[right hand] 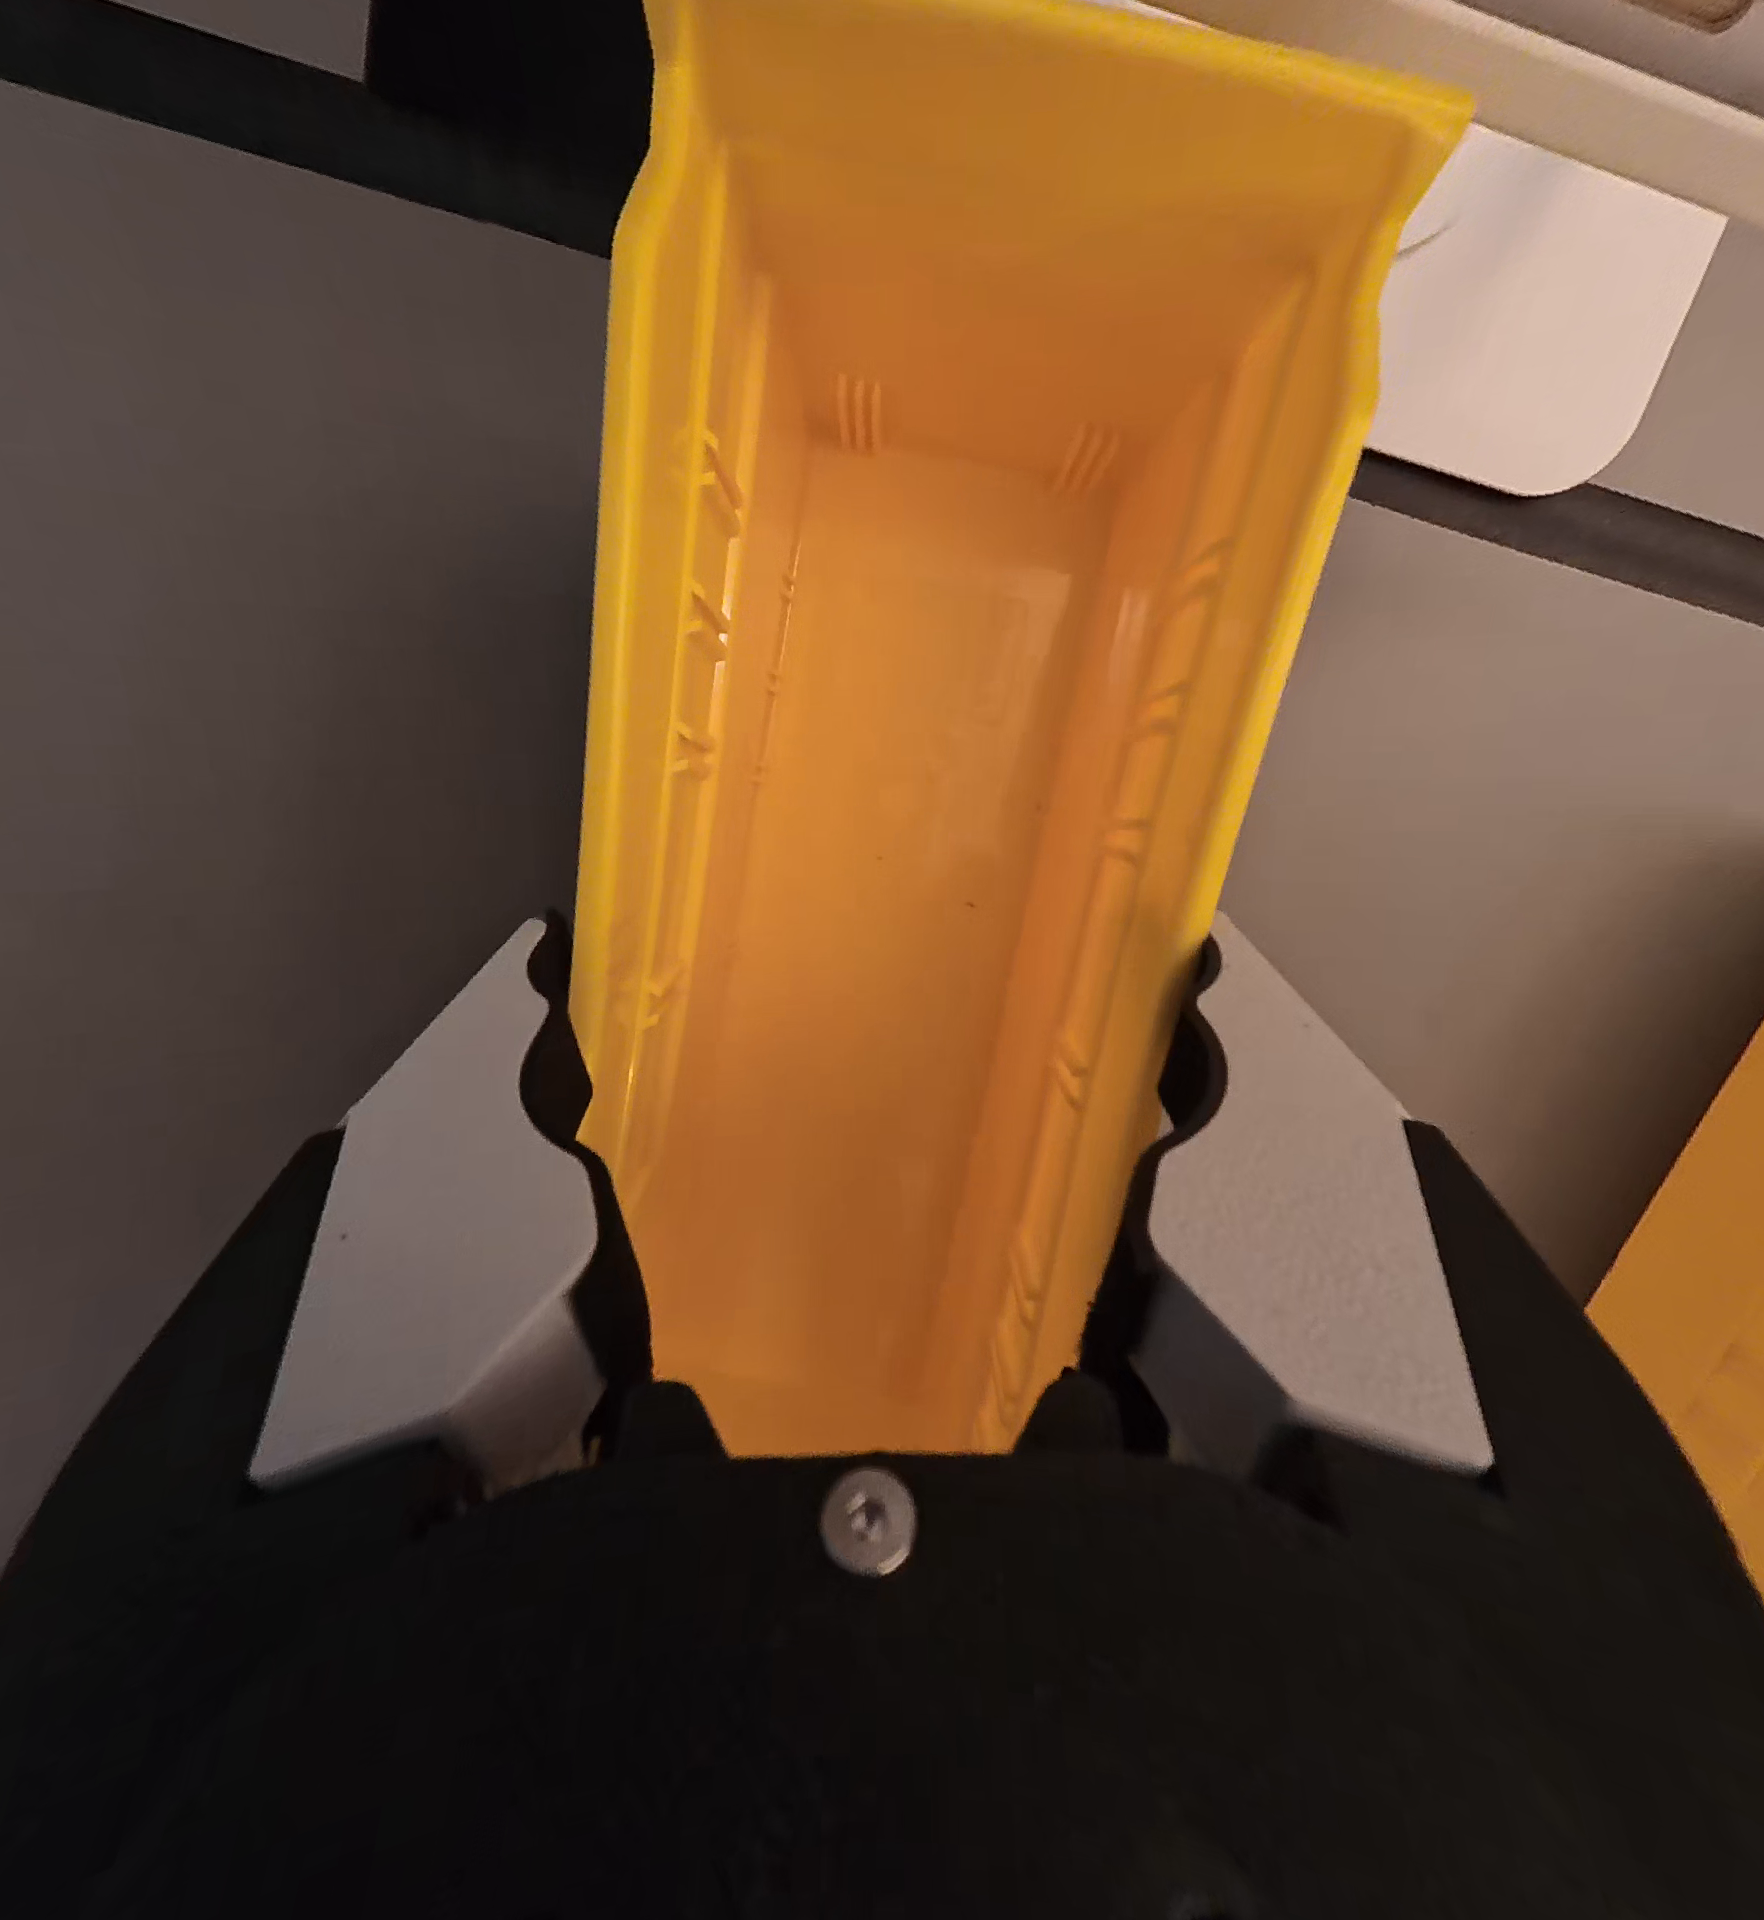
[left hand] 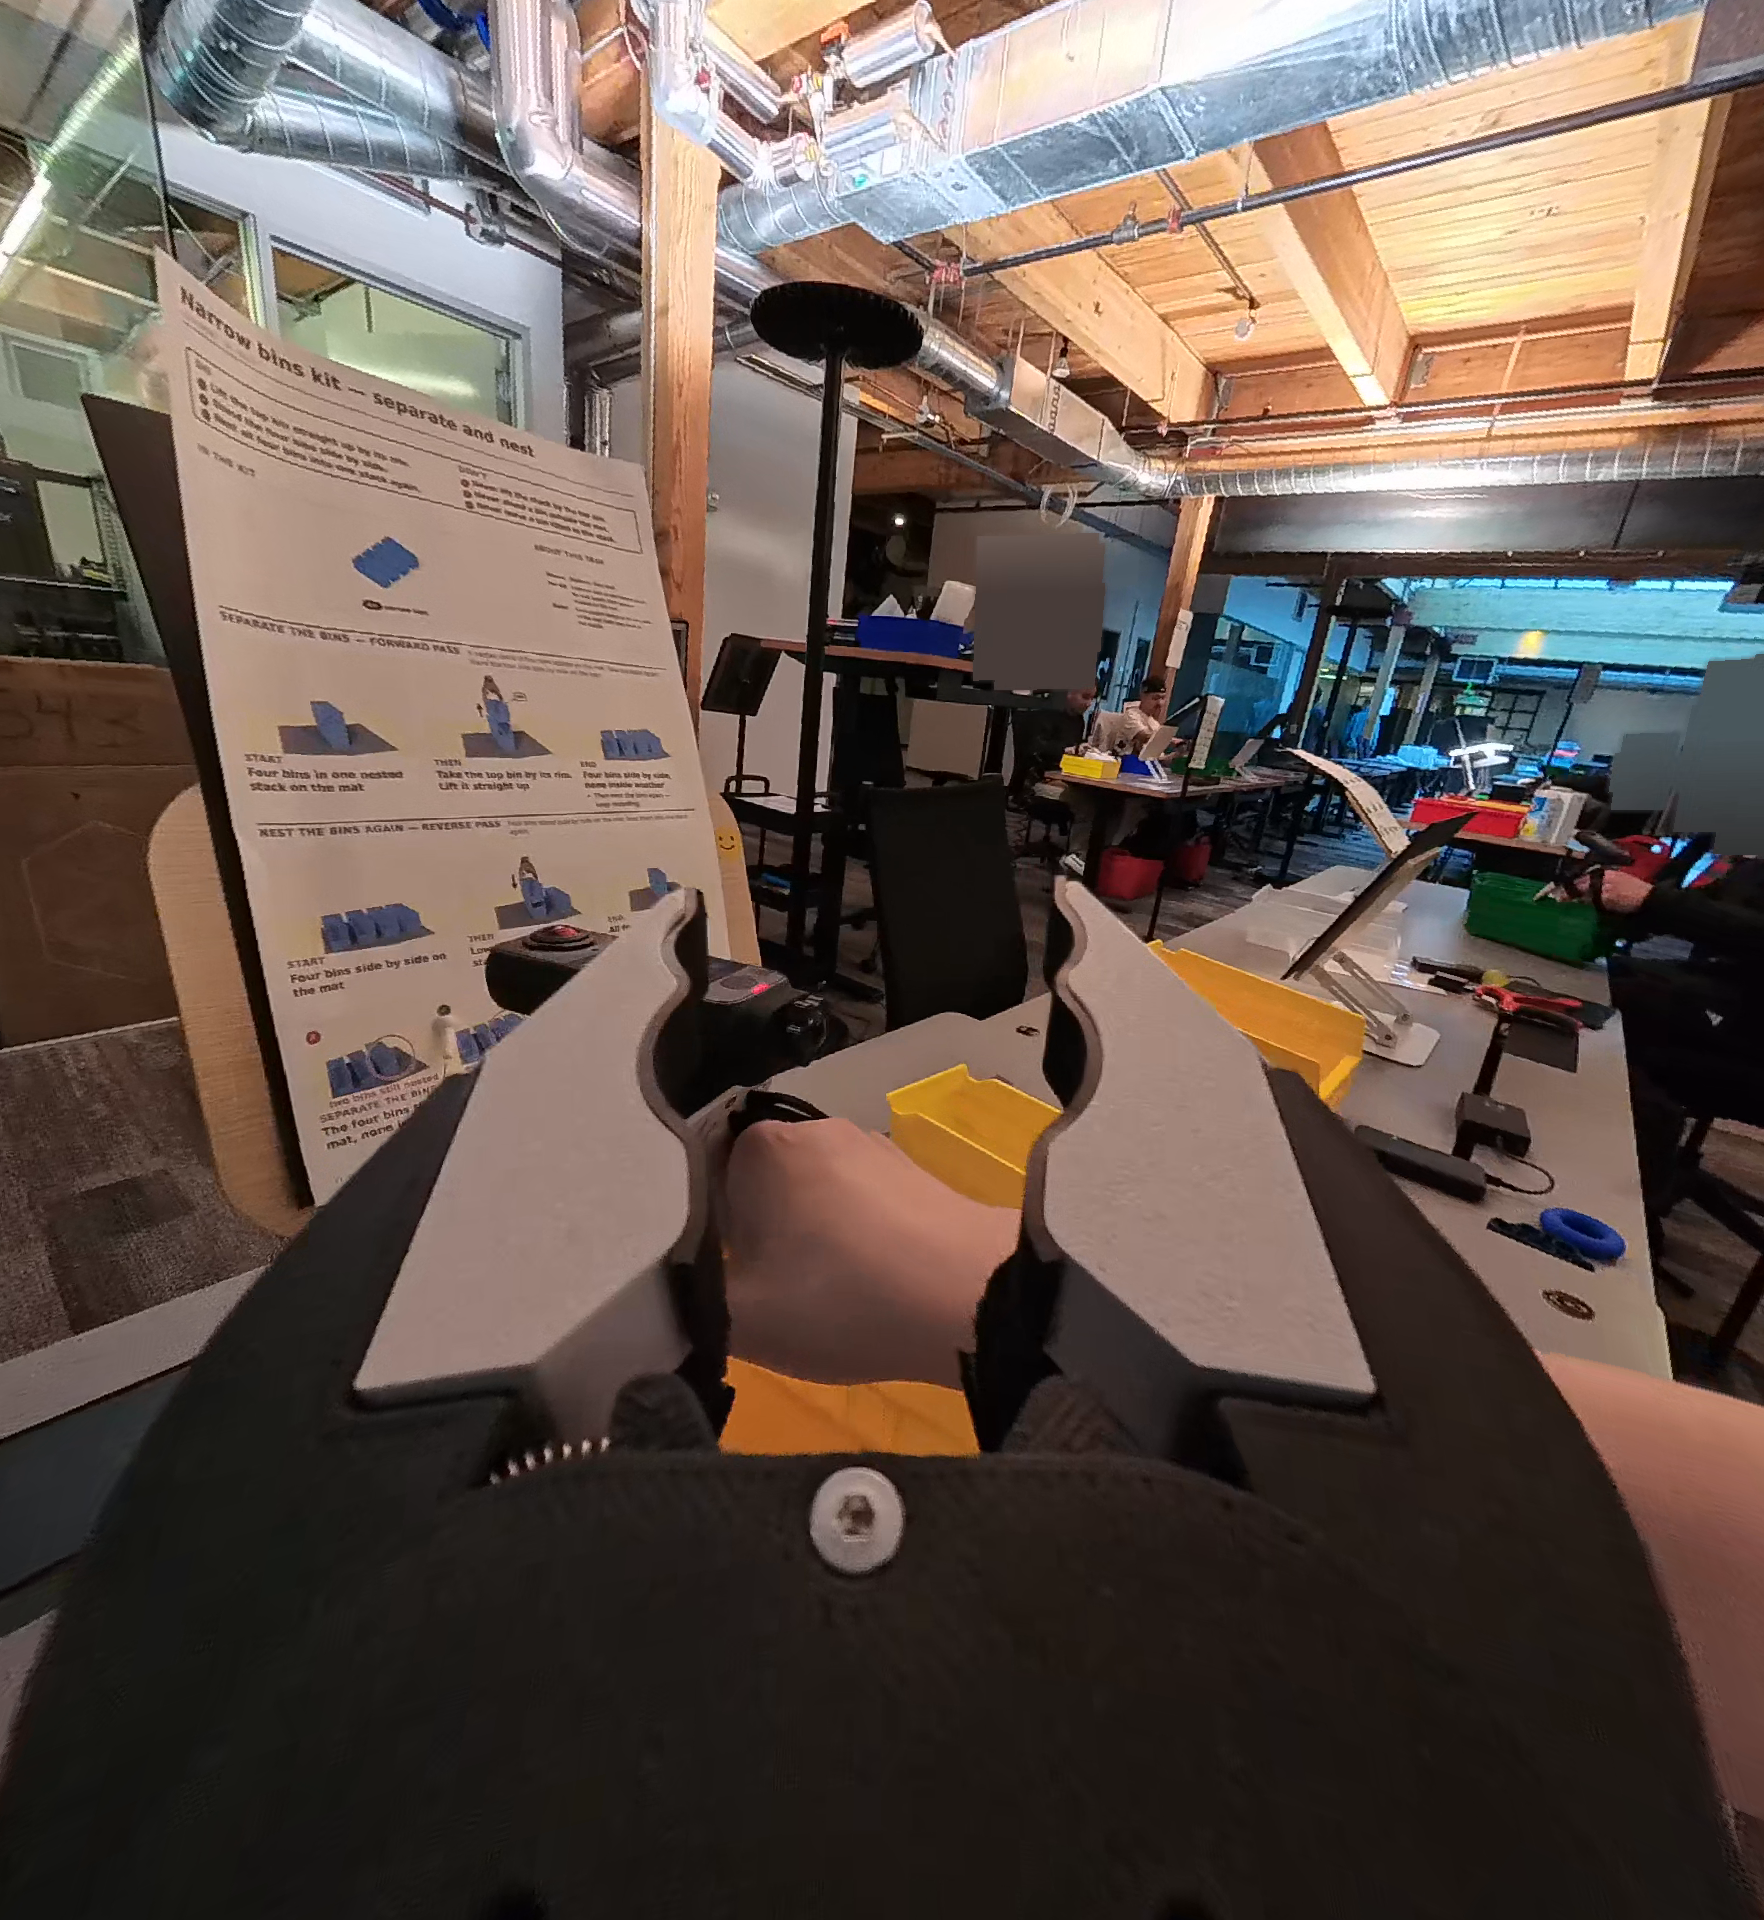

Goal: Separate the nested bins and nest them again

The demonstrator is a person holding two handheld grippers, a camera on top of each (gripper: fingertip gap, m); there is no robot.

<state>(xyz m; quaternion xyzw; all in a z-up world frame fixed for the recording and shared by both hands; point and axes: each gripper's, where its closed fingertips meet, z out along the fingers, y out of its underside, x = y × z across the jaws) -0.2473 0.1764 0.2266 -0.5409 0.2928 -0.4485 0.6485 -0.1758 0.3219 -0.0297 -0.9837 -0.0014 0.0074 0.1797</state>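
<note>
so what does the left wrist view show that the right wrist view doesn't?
Left wrist view only: its own tool open with nothing between the tips, the instruction sheet, a hand, a short yellow bin end, the room behind.
Right wrist view only: its tool with both pads against a long yellow bin, seen from inside.
Both: yellow bins on the grey table.

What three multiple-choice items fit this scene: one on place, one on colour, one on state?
1. Where is the instruction sheet? A flat on the table; B propped upright, left of the left gripper; C inside a bin.
2. The bin in the right gripper is: A blue; B red; C yellow.
3. The left gripper's jaws are: A apart, nothing between the tips; B shut on a bin; C shut on the sheet.
B, it stands upright at left; C, its walls are yellow; A, background shows between the tips.
</note>
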